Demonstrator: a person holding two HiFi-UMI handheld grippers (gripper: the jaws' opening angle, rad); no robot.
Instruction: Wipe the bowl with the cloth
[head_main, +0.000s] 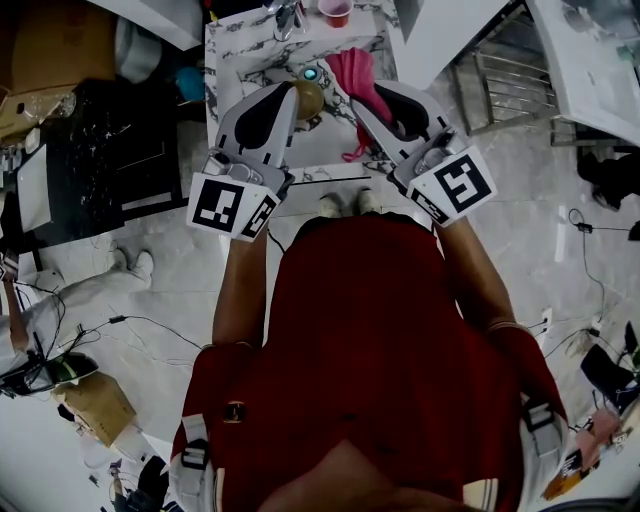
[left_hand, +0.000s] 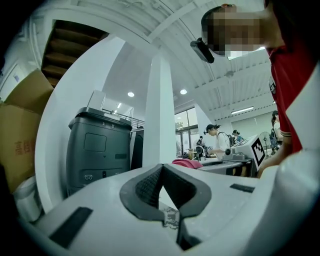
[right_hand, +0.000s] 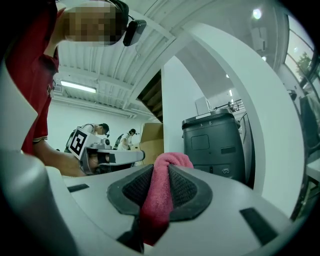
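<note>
The left gripper (head_main: 286, 100) (left_hand: 163, 172) has its jaws brought together. In the left gripper view the dark pads meet at their base and splay slightly toward the tips, with nothing caught between them.

From the head view, the olive-coloured bowl (head_main: 309, 99) shows right at this gripper's tip, between it and the right gripper (head_main: 362, 106) (right_hand: 160, 169), over the marble table (head_main: 250, 50). Whether the tip touches the bowl cannot be told.

The right gripper is clamped on the pink cloth (head_main: 354, 76) (right_hand: 159, 200). In the right gripper view a fold of it stands up between the pads and bulges past the fingertips. In the head view the rest of it runs forward and hangs down beside the jaws, just right of the bowl.

Beyond both tips, farther along the table, are a small teal object (head_main: 310, 73) and a pink cup (head_main: 336, 10). A dark grey bin (left_hand: 100, 145) (right_hand: 215, 145) stands ahead of both grippers, and a cardboard box (left_hand: 20, 135) sits off to the left gripper's left.
</note>
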